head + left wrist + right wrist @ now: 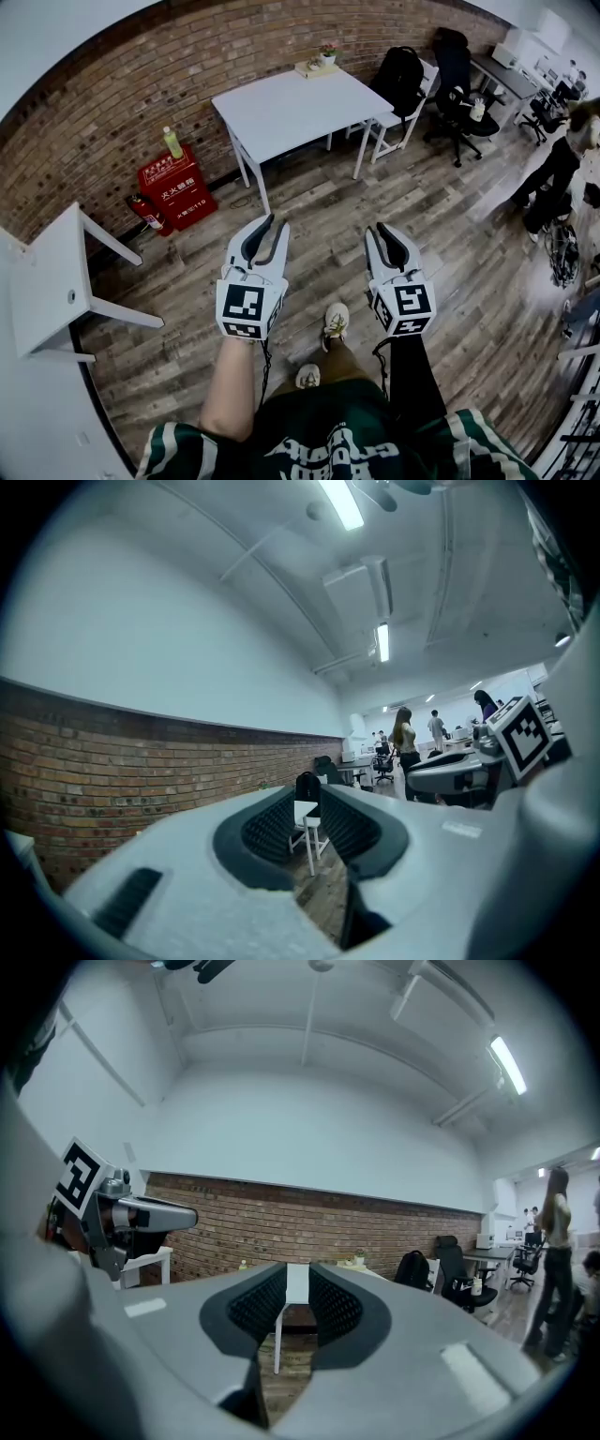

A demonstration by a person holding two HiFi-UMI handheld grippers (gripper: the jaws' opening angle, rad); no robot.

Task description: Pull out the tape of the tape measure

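Fingers [236, 248] of left gripper [278, 222] and right gripper [380, 228] slightly apart, level, empty.

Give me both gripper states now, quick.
Left gripper: open a little, nothing between the jaws.
Right gripper: open a little, nothing between the jaws.

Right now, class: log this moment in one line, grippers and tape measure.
left gripper: open, empty | right gripper: open, empty | tape measure: not in view | stage: not begun
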